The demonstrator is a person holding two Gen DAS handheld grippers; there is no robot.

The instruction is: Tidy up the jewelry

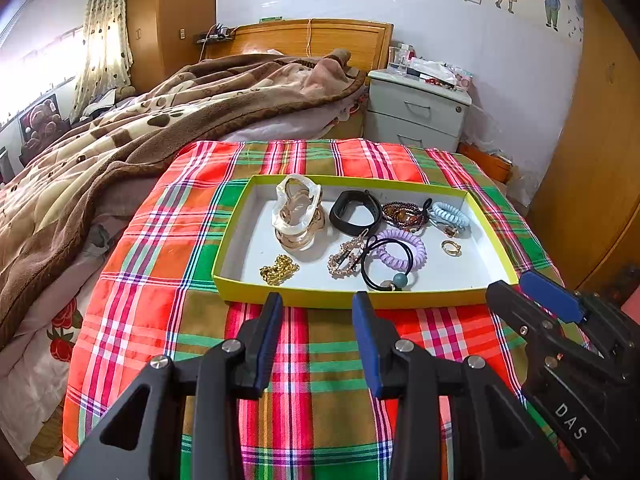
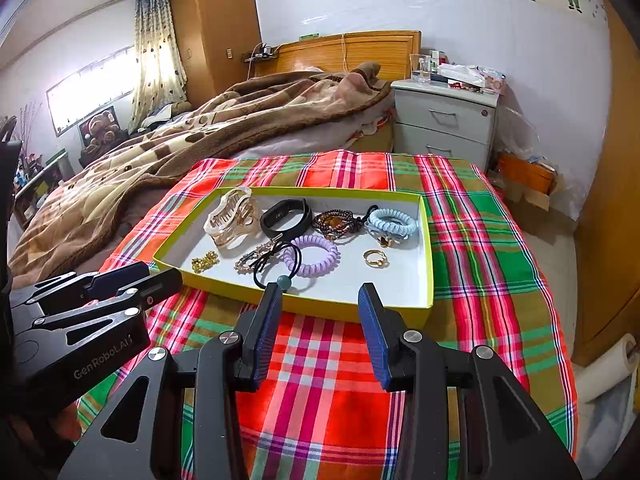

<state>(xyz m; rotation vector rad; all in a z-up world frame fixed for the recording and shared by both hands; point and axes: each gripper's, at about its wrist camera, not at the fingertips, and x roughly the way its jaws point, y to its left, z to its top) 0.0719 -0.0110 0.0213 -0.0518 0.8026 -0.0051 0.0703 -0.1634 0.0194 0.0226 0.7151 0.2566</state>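
All the jewelry sat inside the yellow-rimmed tray (image 1: 352,299) on the plaid cloth (image 1: 312,360), straight ahead of both grippers. The right gripper (image 2: 320,300) was nearest the black hair tie (image 2: 276,260) by the tray's near edge. The left gripper (image 1: 317,304) hung just short of that edge. Both had jaws wide apart, holding nothing. Could be sorted already, could be pre-sort.

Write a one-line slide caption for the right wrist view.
Right gripper open and empty before the yellow-rimmed tray of jewelry on a plaid cloth, left gripper alongside.
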